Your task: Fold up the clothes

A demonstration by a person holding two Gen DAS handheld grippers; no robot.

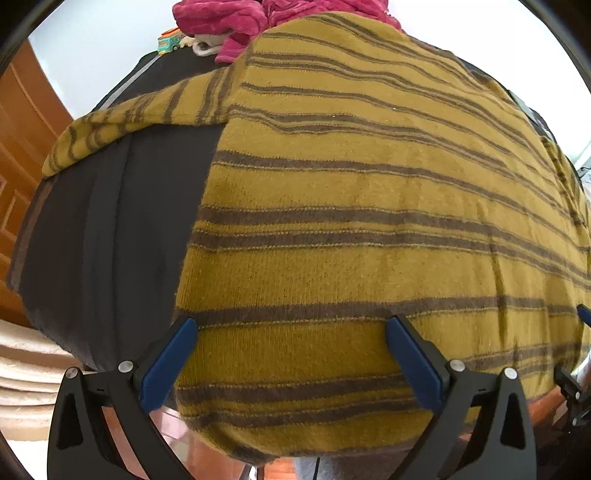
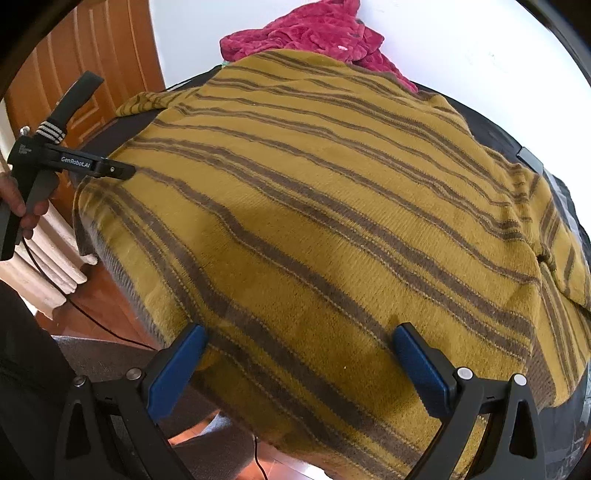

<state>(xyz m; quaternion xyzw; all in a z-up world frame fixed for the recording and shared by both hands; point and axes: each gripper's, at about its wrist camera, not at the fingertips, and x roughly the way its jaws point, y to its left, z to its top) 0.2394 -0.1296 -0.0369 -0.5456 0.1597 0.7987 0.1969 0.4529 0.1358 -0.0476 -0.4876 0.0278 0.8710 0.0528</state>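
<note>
A mustard sweater with brown stripes (image 1: 351, 221) lies spread flat over a dark table (image 1: 110, 240), its hem hanging over the near edge. One sleeve (image 1: 110, 129) reaches out to the left, and the other sleeve (image 2: 554, 236) is bent at the right side. My left gripper (image 1: 291, 321) hovers open over the hem near the sweater's left edge, nothing between its blue pads (image 1: 173, 362). My right gripper (image 2: 301, 328) is open above the hem further right, also holding nothing. In the right wrist view the left gripper (image 2: 122, 170) shows side-on, held by a hand (image 2: 22, 210).
A crimson fleece garment (image 1: 229, 18) is heaped at the table's far end, next to a small teal toy van (image 1: 168, 42). A wooden door (image 2: 92, 55) and white wall stand behind. Pale folded bedding (image 1: 26, 376) sits low left; a cable (image 2: 92, 317) crosses the wooden floor.
</note>
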